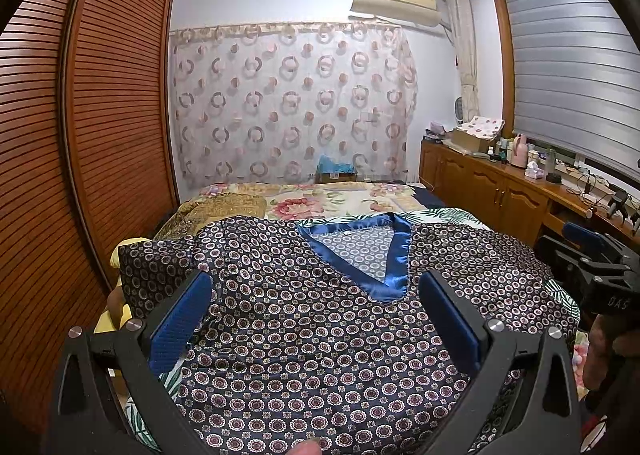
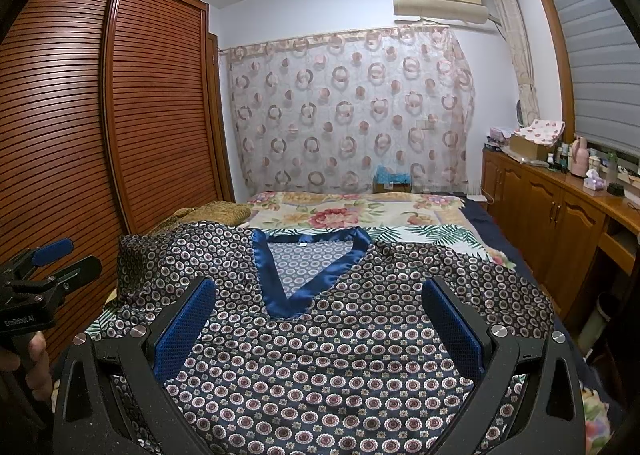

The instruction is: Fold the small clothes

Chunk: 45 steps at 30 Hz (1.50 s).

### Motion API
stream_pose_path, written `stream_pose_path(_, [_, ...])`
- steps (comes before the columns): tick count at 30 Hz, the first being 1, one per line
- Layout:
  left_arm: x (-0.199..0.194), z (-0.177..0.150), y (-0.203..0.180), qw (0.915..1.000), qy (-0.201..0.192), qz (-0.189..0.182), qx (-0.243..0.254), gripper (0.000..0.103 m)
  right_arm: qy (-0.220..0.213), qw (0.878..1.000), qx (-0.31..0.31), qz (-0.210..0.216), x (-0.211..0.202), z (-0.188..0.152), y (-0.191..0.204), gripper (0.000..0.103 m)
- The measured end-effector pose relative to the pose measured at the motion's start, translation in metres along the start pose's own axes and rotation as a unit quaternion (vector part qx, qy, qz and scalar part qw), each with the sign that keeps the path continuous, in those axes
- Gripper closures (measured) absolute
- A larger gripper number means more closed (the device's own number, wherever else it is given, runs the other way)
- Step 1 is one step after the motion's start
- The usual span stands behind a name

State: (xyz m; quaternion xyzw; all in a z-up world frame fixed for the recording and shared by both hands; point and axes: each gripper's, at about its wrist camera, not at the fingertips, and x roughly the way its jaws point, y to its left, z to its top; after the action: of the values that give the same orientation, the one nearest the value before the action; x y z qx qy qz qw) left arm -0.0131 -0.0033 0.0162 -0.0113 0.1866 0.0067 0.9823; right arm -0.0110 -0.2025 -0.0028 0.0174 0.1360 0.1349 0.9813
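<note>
A dark navy top (image 1: 320,339) (image 2: 332,355) with a small circle print and a shiny blue V-neck collar (image 1: 394,255) (image 2: 316,275) lies spread flat on the bed, collar away from me. My left gripper (image 1: 316,287) hovers above its chest area, open, nothing between its blue pads (image 1: 180,323). My right gripper (image 2: 320,291) also hangs over the top, open and empty. Each gripper shows in the other's view: the right one (image 1: 592,255) at the right edge, the left one (image 2: 48,267) at the left edge, both held by hands.
A floral bedspread (image 2: 340,215) covers the bed beyond the top, with a gold-brown cloth (image 2: 216,211) at its left. A slatted wooden wardrobe (image 1: 80,135) stands close on the left. A wooden cabinet (image 2: 560,215) with bottles runs along the right under the window.
</note>
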Motion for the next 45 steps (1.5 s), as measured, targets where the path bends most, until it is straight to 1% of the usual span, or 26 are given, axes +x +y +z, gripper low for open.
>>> stream_pose_path(14, [-0.001, 0.000, 0.000, 1.0000, 0.003, 0.003, -0.001, 0.000, 0.003, 1.000, -0.001, 0.004, 0.002, 0.000, 0.000, 0.000])
stream_pose_path(20, [0.004, -0.009, 0.013, 0.9998, 0.015, 0.005, -0.011, 0.000, 0.009, 1.000, 0.001, 0.010, 0.009, -0.001, -0.002, 0.000])
stream_pose_path(28, [0.022, -0.035, 0.055, 0.9982, 0.054, 0.016, -0.023, 0.000, 0.032, 0.999, -0.008, 0.034, 0.032, -0.011, 0.001, 0.000])
stream_pose_path(30, [0.026, -0.041, 0.069, 0.9975, 0.059, 0.025, -0.029, 0.000, 0.039, 0.998, -0.007, 0.040, 0.039, -0.013, 0.000, 0.000])
stream_pose_path(33, [0.031, -0.049, 0.092, 0.9960, 0.065, 0.050, -0.037, 0.000, 0.055, 0.997, -0.009, 0.048, 0.051, -0.018, -0.001, 0.000])
stream_pose_path(37, [0.040, -0.058, 0.121, 0.9937, 0.075, 0.067, -0.049, 0.000, 0.079, 0.995, -0.019, 0.055, 0.073, -0.024, 0.000, 0.000])
stream_pose_path(42, [0.054, -0.065, 0.158, 0.9904, 0.093, 0.078, -0.066, 0.000, 0.102, 0.992, -0.032, 0.066, 0.091, -0.030, 0.006, 0.000])
stream_pose_path(44, [0.064, -0.068, 0.175, 0.9882, 0.107, 0.076, -0.078, 0.000, 0.109, 0.991, -0.035, 0.069, 0.096, -0.035, 0.010, 0.000])
stream_pose_path(45, [0.069, -0.069, 0.183, 0.9868, 0.115, 0.073, -0.087, 0.003, 0.115, 0.990, -0.037, 0.071, 0.099, -0.037, 0.011, 0.000])
